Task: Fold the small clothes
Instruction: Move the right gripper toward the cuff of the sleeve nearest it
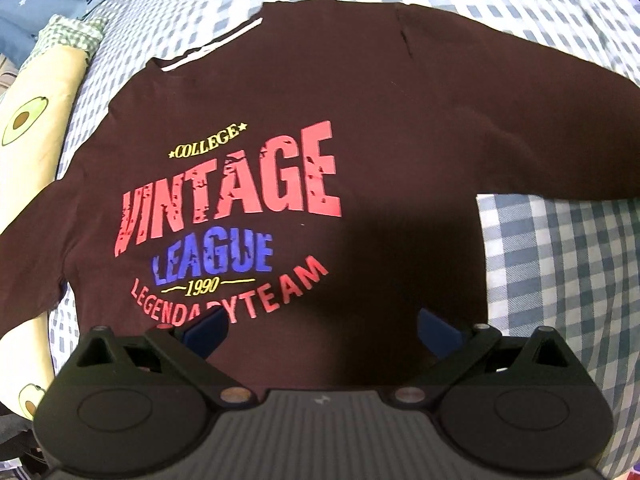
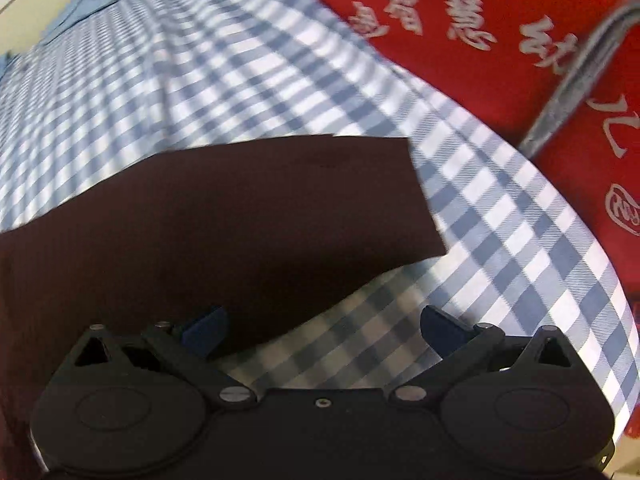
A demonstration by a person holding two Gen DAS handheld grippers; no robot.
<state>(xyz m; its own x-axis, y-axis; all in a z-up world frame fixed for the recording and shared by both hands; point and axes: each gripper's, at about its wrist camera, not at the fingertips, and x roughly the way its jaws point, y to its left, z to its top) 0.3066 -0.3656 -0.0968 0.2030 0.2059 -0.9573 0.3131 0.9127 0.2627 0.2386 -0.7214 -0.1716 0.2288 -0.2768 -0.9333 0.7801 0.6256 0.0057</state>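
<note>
Checked blue-and-white cloth covered the bed (image 1: 540,20), the largest thing in sight, and everything else is placed against it. One dark maroon sweatshirt (image 1: 400,128) lay flat on the bed, print side up, both sleeves spread; its right sleeve (image 2: 240,208) reached toward the bed's edge, where one red bag (image 2: 500,52) with white lettering sat. One cream pillow (image 1: 36,120) printed with avocados lay along the opposite side of the bed.

Two hand-held grippers were in use. The left hand-held gripper (image 1: 320,330) hovered over the sweatshirt's lower hem, its blue pads spread wide with nothing between them. The right hand-held gripper (image 2: 322,330) hung by the lower edge of the sleeve, equally wide apart and empty, one pad over cloth, the other over bare bed.

Folding had seemingly not begun. To do it well, the right one should probably pinch the sleeve near its cuff, taking both layers, and carry it flat across the chest, while the left pins the hem so the body does not drag or wrinkle.
</note>
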